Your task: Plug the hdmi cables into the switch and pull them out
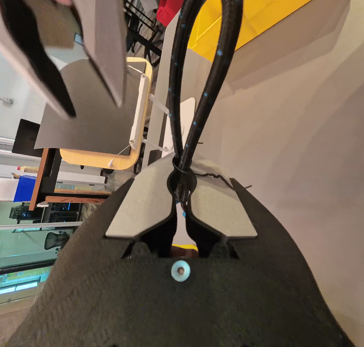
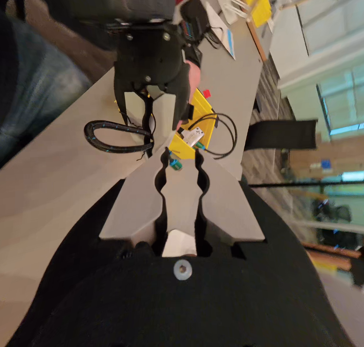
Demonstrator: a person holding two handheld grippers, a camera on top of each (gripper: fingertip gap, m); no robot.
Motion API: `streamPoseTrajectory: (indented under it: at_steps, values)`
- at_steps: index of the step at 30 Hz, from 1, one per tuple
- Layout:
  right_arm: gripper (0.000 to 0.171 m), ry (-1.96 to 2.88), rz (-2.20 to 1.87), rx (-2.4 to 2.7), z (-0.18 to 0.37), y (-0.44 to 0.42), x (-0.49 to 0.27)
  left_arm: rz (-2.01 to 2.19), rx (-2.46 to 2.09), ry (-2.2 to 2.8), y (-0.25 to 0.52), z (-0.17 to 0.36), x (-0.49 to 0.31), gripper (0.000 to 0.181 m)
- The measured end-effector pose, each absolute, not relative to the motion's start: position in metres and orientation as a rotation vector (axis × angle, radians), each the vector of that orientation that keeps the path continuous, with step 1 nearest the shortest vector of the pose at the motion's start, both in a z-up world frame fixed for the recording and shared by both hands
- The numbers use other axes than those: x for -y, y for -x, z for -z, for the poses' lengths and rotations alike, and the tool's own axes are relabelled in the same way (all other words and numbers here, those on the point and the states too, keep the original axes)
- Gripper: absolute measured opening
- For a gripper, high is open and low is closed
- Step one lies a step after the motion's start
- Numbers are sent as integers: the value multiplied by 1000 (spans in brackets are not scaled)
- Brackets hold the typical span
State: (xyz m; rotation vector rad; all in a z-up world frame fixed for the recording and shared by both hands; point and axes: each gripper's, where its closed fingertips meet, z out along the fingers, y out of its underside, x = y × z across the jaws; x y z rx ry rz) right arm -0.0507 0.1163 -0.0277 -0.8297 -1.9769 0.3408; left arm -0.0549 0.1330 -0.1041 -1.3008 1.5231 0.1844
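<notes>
Fingers of the left gripper [image 1: 182, 181] are pressing together on a looped black braided HDMI cable [image 1: 199, 85] flecked with blue, pinching the bundle where a thin tie is binding it, with loose black threads trailing off to one side. Beyond the clamp, the loop is arching up over the pale desk [image 1: 285, 140] toward a yellow bin [image 1: 212, 31] and a red part [image 1: 170, 2] beside it. The right gripper [image 1: 94, 108] is showing blurred in the upper corner of this view.

In the right wrist view, the right gripper [image 2: 181, 158] is standing spread apart, its fingers gripping nothing, with bare desk [image 2: 59, 179] showing through the gap. Just past its tips, a green-and-blue connector [image 2: 175, 165] is lying on the desk beside the yellow bin [image 2: 201, 108]. Inside the bin, a white box, probably the switch [image 2: 192, 136], is sitting with a second green plug [image 2: 200, 145] at its edge and thin black cables [image 2: 226, 132] curving out toward the desk's far edge. Farther off, the left gripper [image 2: 149, 146] is hanging over the desk, clenching the braided cable loop [image 2: 110, 138], which is sticking out sideways.
</notes>
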Motion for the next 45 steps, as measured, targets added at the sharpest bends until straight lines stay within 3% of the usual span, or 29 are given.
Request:
streamPoseTrajectory:
  at_steps: [6,8,10,18,21,29,45]
  values:
    - [64,1292,-619,1579,55,19,-127,-209,-1434,1367,63,99,-146,2]
    - [55,1373,-773,1445,65,23,-118,-228,-1406,1379,64,97,-150,2]
    - [73,1440,-842,1335,78,28,-116,-258,-1379,1388,64,96,-154,2]
    - [85,1466,-1002,1008,79,58,-115,-320,-1337,1406,59,96,-158,2]
    - [82,1466,-998,953,78,63,-119,-333,-1313,1405,57,94,-159,2]
    - [56,1449,-1027,937,81,74,-113,-363,-1299,1415,62,96,-163,2]
    - [39,1445,-1108,847,78,69,-115,-403,-1256,1408,61,90,-164,2]
